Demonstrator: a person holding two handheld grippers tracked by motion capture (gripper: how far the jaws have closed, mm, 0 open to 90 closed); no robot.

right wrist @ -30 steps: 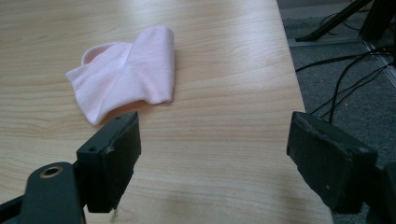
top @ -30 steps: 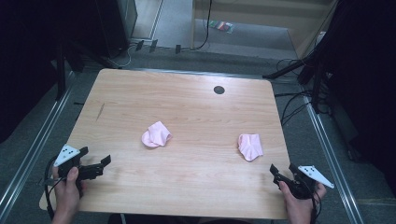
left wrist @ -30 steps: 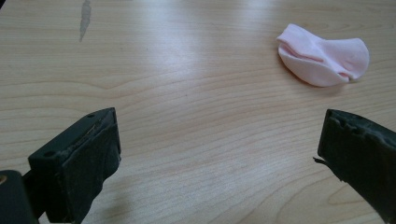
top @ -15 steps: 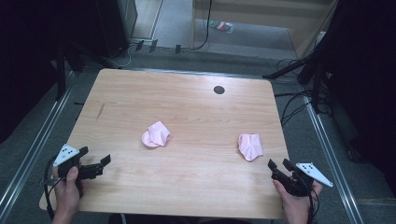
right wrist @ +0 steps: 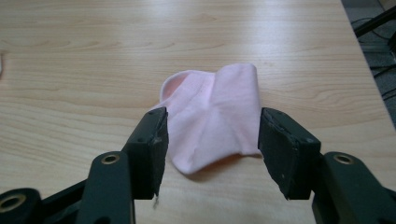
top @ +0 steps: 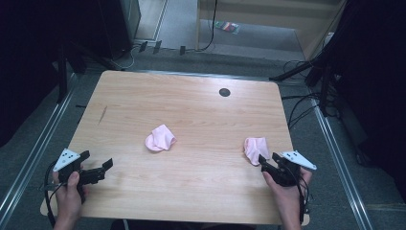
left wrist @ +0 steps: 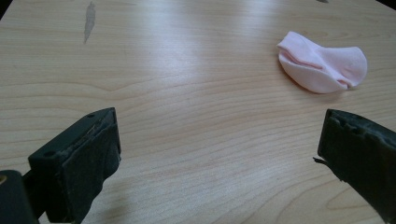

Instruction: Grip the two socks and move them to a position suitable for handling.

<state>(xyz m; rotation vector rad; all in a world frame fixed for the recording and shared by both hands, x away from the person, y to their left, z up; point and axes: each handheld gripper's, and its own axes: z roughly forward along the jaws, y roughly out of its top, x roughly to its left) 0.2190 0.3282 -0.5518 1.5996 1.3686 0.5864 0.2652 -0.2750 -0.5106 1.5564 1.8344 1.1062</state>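
two soft, crumpled pink socks are lying on the smooth wooden table: one sock near its middle, the other sock sitting between the right gripper's narrowing, not yet pressing jaws; the left gripper is gaping wide

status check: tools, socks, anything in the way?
Right tool just narrowing its jaws, lined up on the right sock, no grip yet. Left tool open, idle. Middle sock untouched. Table clear between.
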